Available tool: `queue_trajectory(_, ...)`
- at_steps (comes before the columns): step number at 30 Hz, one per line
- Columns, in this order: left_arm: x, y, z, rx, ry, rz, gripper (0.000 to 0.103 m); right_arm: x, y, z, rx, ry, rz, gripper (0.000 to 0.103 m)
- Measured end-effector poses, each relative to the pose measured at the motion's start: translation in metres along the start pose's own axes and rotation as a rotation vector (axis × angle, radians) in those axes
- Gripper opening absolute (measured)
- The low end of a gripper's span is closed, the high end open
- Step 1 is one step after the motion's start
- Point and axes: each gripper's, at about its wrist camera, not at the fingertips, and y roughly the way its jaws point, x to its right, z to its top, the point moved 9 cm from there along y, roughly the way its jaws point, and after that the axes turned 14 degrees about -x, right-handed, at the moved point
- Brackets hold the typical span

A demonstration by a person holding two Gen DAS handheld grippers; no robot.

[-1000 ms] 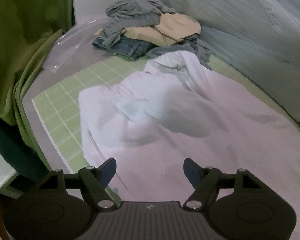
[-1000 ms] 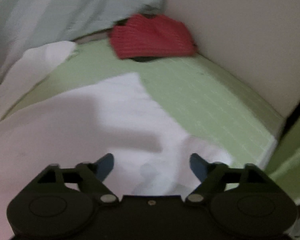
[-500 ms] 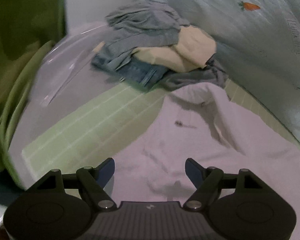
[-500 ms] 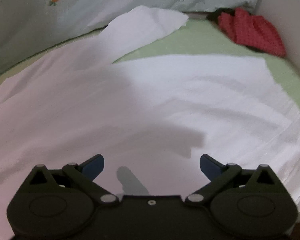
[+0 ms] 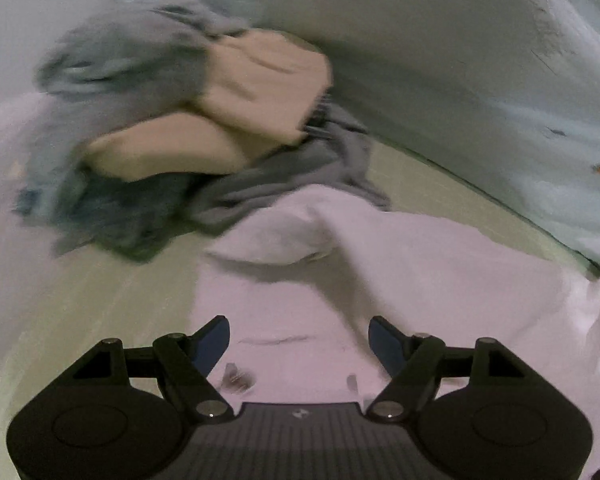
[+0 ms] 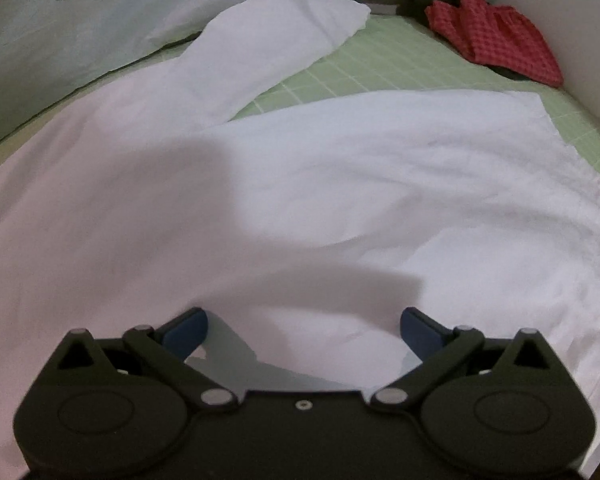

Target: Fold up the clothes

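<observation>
My left gripper (image 5: 299,340) wide open, empty, over collar end of white shirt (image 6: 340,184). My right gripper (image 6: 303,330) wide open, empty, over body; sleeve (image 6: 268,44) ahead-left. Long axis left–right between my grippers.

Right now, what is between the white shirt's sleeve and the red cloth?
In the right wrist view, only bare green checked mat lies between the white shirt's sleeve and the red cloth.
</observation>
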Motion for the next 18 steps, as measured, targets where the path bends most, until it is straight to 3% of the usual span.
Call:
queue_trajectory(1,0.007,0.009,0.004,-0.017,0.025,-0.015,0.064,-0.001,0.001,0.001,-0.004,0.004,-0.001,0.103)
queue_trajectory(5,0.024,0.032,0.007,-0.054,0.122,-0.010,0.046,-0.002,0.002,0.001,-0.020,0.030,-0.010,0.103)
queue_trajectory(7,0.024,0.041,0.007,-0.072,0.113,-0.032,0.031,-0.004,0.002,0.000,-0.030,0.038,-0.014,0.103)
queue_trajectory(10,0.025,0.053,0.006,-0.097,0.102,-0.063,0.028,-0.004,0.001,0.001,-0.032,0.047,-0.016,0.103)
queue_trajectory(16,0.034,0.057,0.018,-0.069,0.092,-0.104,0.031,-0.007,0.002,0.000,-0.014,0.067,-0.023,0.103)
queue_trajectory(17,0.035,0.058,0.020,-0.068,0.090,-0.110,0.027,-0.007,0.002,-0.001,-0.010,0.070,-0.024,0.103)
queue_trajectory(18,0.035,0.056,0.021,-0.061,0.089,-0.118,0.011,-0.008,0.002,-0.001,-0.009,0.071,-0.025,0.103)
